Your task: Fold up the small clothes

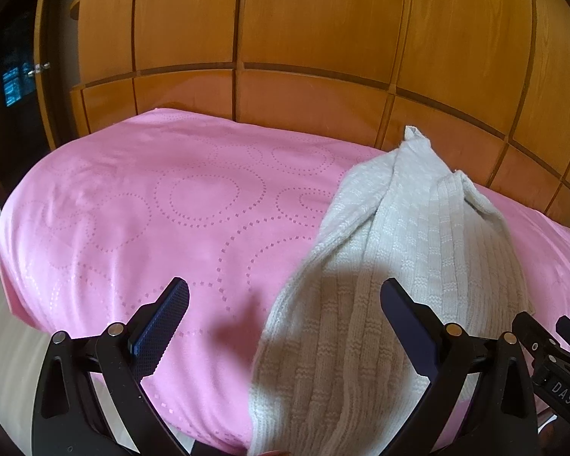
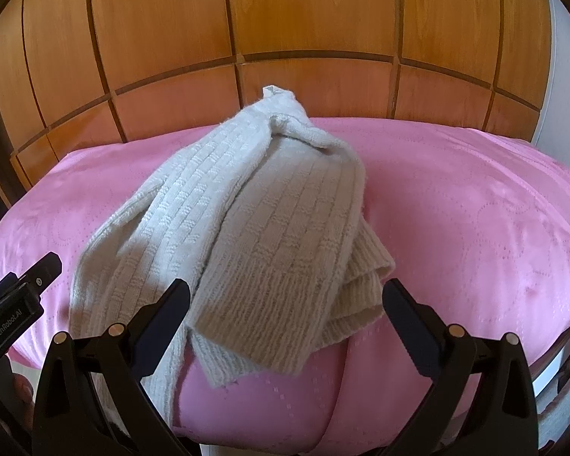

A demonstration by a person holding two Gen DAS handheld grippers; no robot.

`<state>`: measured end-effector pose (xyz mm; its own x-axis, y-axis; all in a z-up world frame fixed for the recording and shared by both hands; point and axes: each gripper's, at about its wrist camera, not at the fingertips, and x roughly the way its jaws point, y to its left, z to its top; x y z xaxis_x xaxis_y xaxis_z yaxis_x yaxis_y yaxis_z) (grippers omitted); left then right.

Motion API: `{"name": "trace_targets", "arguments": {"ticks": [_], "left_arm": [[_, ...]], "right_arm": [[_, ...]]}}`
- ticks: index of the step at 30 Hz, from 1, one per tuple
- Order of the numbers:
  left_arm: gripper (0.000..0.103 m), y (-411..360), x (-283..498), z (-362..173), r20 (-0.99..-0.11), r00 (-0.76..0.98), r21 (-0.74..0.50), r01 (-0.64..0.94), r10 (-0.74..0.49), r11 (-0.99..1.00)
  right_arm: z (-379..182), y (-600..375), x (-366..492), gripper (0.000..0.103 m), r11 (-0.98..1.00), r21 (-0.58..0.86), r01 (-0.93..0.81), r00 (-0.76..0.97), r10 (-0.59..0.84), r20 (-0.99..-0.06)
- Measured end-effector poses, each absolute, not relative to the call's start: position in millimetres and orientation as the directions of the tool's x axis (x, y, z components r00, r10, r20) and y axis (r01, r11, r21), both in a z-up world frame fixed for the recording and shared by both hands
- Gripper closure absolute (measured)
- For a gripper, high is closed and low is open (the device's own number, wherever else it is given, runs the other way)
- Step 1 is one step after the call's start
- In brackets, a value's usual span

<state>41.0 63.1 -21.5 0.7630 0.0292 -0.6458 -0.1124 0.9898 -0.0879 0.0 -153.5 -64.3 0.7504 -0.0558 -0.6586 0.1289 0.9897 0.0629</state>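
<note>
A cream knitted garment (image 2: 254,220) lies crumpled in a heap on the pink bedspread (image 2: 475,209), one end hanging over the near edge. It also shows in the left wrist view (image 1: 391,266), on the right side of the bed. My right gripper (image 2: 285,304) is open, its fingers on either side of the garment's near hem and just above it. My left gripper (image 1: 285,304) is open and empty, its right finger over the garment's left part. The pink bedspread (image 1: 152,209) fills the left wrist view.
A wooden panelled wardrobe (image 1: 304,38) stands right behind the bed. A dark doorway (image 1: 11,95) is at the far left. The right gripper's body (image 1: 558,364) shows at the left wrist view's right edge; the left gripper's body (image 2: 15,300) shows at the right wrist view's left edge.
</note>
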Motion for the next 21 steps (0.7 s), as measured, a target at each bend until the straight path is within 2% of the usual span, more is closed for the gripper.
{"name": "trace_targets", "arguments": {"ticks": [21], "left_arm": [[0.003, 62.0, 42.5, -21.6, -0.650, 0.759, -0.078, -0.111, 0.034, 0.991]], "right_arm": [[-64.5, -154.0, 0.1, 0.002, 0.990, 0.060, 0.129, 0.753, -0.059, -0.655]]}}
